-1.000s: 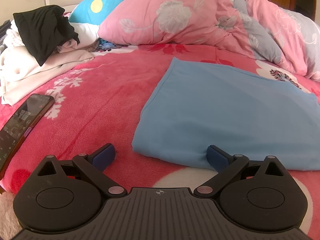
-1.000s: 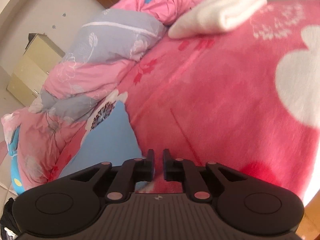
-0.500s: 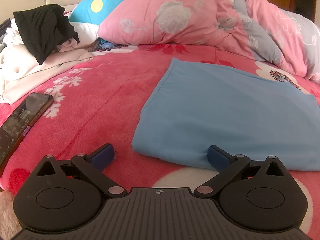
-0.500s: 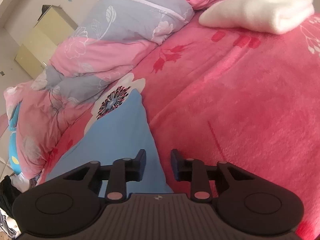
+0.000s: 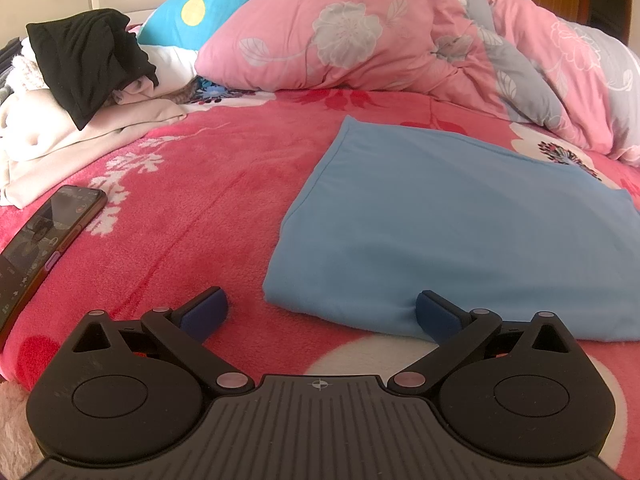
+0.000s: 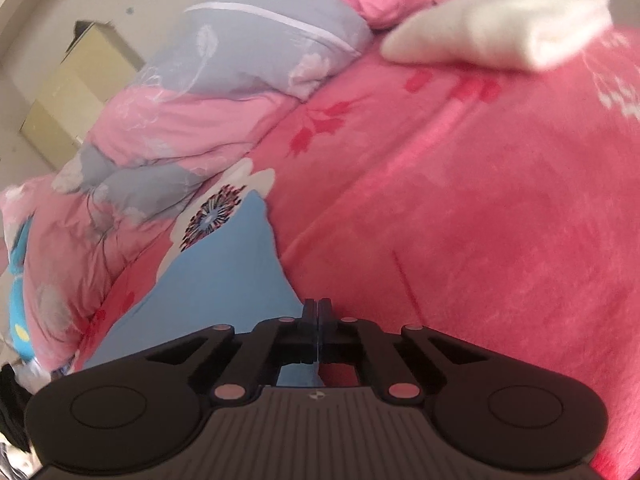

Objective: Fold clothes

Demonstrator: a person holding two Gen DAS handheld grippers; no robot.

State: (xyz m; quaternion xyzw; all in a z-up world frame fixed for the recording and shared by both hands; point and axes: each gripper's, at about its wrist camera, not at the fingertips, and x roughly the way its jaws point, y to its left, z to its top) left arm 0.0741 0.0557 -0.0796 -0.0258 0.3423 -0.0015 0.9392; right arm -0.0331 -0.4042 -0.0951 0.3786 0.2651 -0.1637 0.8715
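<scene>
Blue cloth [image 5: 460,232] flat on bed [image 5: 192,216], near quilt. Soft, light, limp; best taken at corners. Left tool [image 5: 320,312] apart, straddling near corner. Right tool [image 6: 318,312] just closing together at edge; grip uncertain.

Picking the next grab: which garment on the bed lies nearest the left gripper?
The flat light-blue cloth, between the left gripper's open fingers; the black garment sits far back.

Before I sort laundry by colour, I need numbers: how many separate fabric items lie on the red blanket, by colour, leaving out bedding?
Blue: 1, the blue garment
Black: 1, the black garment
White or cream: 2, the cream pile and the white folded item
Total: 4
</scene>
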